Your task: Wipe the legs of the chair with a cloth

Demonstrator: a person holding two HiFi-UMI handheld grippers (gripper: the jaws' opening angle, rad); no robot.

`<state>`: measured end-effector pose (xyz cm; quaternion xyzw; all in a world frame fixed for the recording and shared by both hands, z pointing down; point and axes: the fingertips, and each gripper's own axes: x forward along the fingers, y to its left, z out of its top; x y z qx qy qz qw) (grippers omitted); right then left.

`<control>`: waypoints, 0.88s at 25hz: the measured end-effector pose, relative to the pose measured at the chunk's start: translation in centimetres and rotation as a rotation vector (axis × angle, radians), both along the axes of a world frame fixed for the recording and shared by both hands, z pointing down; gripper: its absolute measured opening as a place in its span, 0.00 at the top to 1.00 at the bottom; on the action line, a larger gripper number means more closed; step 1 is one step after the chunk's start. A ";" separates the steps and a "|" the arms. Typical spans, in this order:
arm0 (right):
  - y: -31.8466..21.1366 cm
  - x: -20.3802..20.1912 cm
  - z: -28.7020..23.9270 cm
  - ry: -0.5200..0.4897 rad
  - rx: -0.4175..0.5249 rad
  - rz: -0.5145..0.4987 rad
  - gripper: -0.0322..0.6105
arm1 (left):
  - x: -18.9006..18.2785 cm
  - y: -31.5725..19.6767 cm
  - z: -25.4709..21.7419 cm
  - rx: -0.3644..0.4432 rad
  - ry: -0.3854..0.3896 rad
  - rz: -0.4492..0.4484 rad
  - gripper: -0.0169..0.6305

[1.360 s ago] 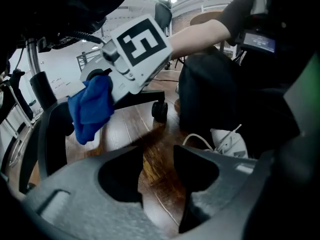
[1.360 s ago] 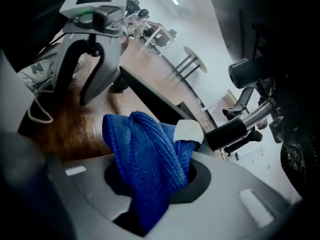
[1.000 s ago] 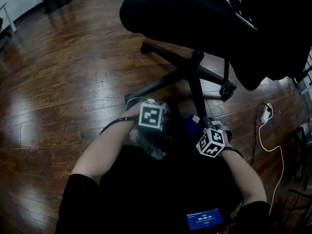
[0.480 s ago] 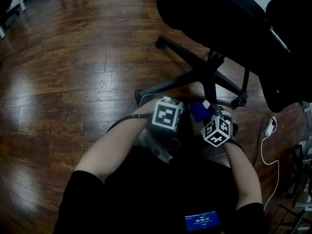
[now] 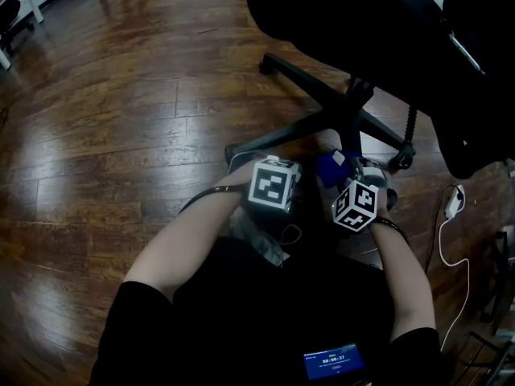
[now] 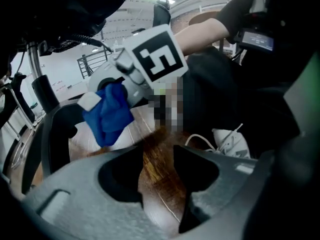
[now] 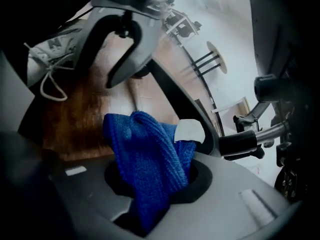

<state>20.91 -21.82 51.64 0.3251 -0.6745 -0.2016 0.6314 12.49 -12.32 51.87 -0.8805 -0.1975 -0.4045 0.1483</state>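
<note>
The black office chair [image 5: 362,22] stands on a star base whose legs [image 5: 282,137] spread over the wood floor. My right gripper [image 5: 346,179] is shut on a bunched blue cloth [image 5: 331,166] with a white tag, just in front of the base's hub. In the right gripper view the cloth [image 7: 145,154] fills the jaws of this gripper [image 7: 152,171], and a black leg [image 7: 187,109] runs right behind it. My left gripper [image 5: 273,182] hovers beside it to the left. Its jaws [image 6: 157,159] stand narrowly open, with only floor between them; ahead I see the cloth [image 6: 107,114].
A white sneaker [image 6: 230,141] rests on the floor close under me. A white cable and power strip [image 5: 455,203] lie at the right. A caster [image 5: 400,162] ends the right-hand leg. A small lit screen [image 5: 330,363] sits at my lap.
My right gripper has carried the blue cloth along the near leg toward the chair's hub. The left gripper has stayed about where it was. My head view has shifted a little.
</note>
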 end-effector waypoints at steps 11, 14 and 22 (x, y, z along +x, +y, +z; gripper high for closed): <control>13.9 1.0 2.1 -0.231 -0.216 0.024 0.80 | -1.4 1.3 0.5 0.050 -0.093 0.002 0.68; 11.9 1.5 0.5 -0.367 -0.177 0.116 0.80 | -1.3 1.2 0.2 0.056 -0.089 -0.002 0.68; 4.7 0.7 0.8 -0.101 -0.052 0.080 0.79 | -0.4 0.9 0.3 0.017 -0.059 0.004 0.68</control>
